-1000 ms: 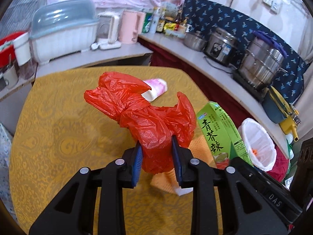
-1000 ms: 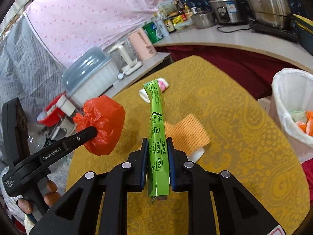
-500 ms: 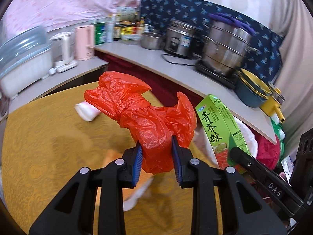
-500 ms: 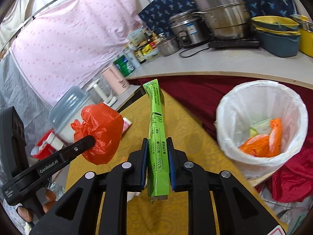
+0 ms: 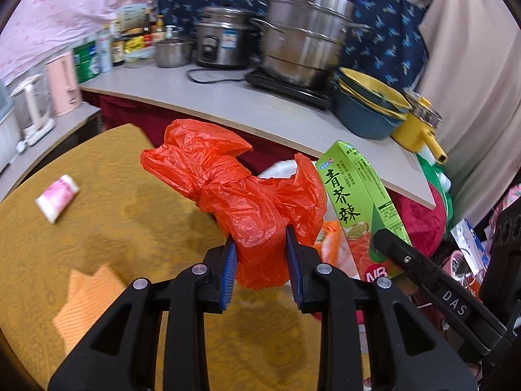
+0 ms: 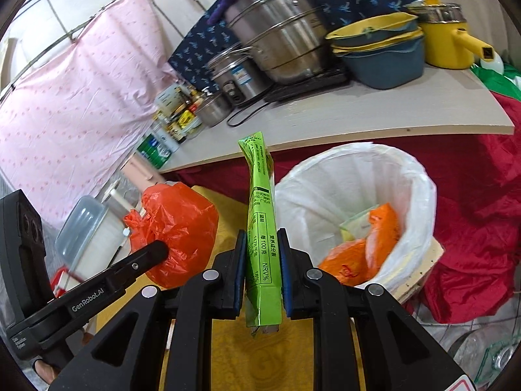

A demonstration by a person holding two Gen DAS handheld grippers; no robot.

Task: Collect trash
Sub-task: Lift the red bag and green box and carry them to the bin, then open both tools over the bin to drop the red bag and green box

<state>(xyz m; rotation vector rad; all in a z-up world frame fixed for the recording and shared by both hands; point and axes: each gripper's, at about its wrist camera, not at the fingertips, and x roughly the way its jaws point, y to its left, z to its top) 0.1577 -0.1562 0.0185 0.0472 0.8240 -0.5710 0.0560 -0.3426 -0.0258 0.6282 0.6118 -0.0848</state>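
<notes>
My left gripper [image 5: 260, 267] is shut on a crumpled red plastic bag [image 5: 241, 195], held above the yellow table's right edge; the bag also shows in the right wrist view [image 6: 179, 234]. My right gripper [image 6: 262, 270] is shut on a flat green snack packet [image 6: 260, 224], held upright; it also shows in the left wrist view [image 5: 358, 205]. A bin lined with a white bag [image 6: 413, 195] stands just past the table edge, to the right of the packet. Orange and green trash [image 6: 361, 247] lies inside it.
On the yellow table [image 5: 130, 215] lie a pink wrapper [image 5: 57, 202] and an orange cloth [image 5: 88, 299]. A counter [image 6: 358, 110] behind the bin holds steel pots [image 6: 276, 29], blue and yellow bowls [image 6: 381, 52] and a yellow kettle [image 6: 449, 39]. Red cloth [image 6: 482, 215] surrounds the bin.
Both grippers have swung right, from over the table toward the bin, still holding the red bag and the green packet. The bin now sits closer and larger in the right wrist view.
</notes>
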